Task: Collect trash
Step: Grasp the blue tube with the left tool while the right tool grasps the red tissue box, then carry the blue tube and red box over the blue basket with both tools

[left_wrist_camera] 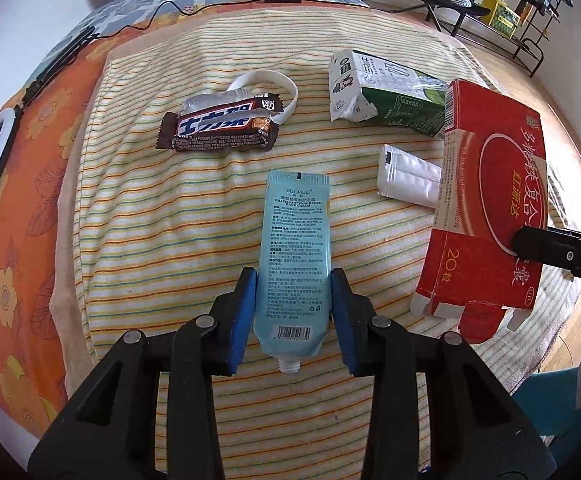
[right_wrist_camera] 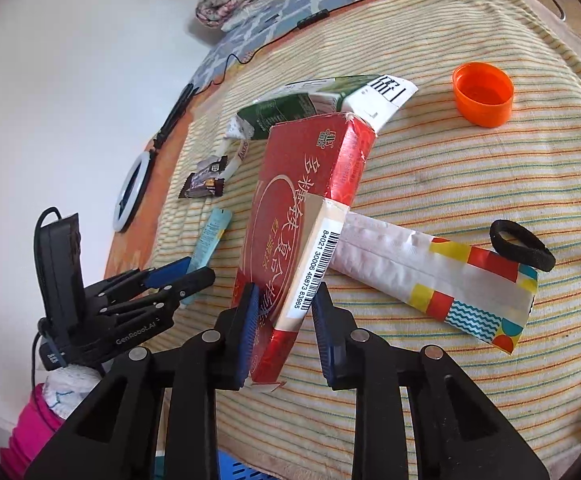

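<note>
My left gripper (left_wrist_camera: 293, 286) is shut on a light blue hand cream tube (left_wrist_camera: 294, 240), its uncapped neck toward the camera, just above the striped towel (left_wrist_camera: 150, 220). My right gripper (right_wrist_camera: 286, 304) is shut on a red cardboard box (right_wrist_camera: 302, 208), held tilted above the towel; the box also shows at the right of the left wrist view (left_wrist_camera: 490, 200). A chocolate bar wrapper (left_wrist_camera: 222, 124), a green and white milk carton (left_wrist_camera: 386, 96) and a white pouch (left_wrist_camera: 406, 178) lie on the towel. The left gripper also shows in the right wrist view (right_wrist_camera: 182, 276).
An orange cap (right_wrist_camera: 484, 94), a black hair tie (right_wrist_camera: 522, 250) and a white packet with coloured print (right_wrist_camera: 442, 284) lie on the towel at the right. A ring light (right_wrist_camera: 132, 190) and cable lie on the orange sheet. A chair and rack (left_wrist_camera: 502, 4) stand beyond the bed.
</note>
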Tool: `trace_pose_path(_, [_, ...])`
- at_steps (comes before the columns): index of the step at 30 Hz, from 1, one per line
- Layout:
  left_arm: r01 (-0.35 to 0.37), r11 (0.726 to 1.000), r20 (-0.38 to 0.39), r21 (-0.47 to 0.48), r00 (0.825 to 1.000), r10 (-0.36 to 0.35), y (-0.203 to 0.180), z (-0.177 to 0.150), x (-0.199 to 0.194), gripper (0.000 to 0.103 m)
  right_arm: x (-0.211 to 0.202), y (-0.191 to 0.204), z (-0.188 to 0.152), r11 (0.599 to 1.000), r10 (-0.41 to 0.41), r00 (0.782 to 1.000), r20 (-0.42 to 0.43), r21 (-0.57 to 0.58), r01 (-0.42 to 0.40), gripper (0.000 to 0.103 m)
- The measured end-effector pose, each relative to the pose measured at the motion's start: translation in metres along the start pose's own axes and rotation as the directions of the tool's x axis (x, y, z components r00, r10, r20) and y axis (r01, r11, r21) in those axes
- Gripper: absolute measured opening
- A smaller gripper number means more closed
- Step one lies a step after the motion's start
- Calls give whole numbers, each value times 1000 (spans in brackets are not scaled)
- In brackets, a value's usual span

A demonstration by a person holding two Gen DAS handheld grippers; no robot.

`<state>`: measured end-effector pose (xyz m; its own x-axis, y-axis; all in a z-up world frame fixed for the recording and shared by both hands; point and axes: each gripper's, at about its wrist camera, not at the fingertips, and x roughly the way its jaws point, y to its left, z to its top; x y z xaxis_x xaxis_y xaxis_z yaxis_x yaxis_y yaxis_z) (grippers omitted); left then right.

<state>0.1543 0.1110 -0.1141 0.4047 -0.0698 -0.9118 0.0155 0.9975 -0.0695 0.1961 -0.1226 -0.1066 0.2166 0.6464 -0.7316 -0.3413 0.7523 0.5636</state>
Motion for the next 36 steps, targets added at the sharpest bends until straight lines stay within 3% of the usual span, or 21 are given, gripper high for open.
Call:
trace_pose_path(13, [2, 1000, 56, -29, 998, 0, -6, -31, -43, 37, -37, 36, -23, 976, -86, 993, 79, -192, 100, 15])
trace_pose_path(21, [26, 999, 81, -32, 996, -24, -16, -54, -69, 37, -59, 37, -34, 978, -73, 993, 94, -190, 90, 14])
trace_pose_path(36, [56, 998, 122, 35, 991, -59, -67, -123, -110, 37, -98, 50, -112, 952, -61, 996, 57, -298, 76, 14])
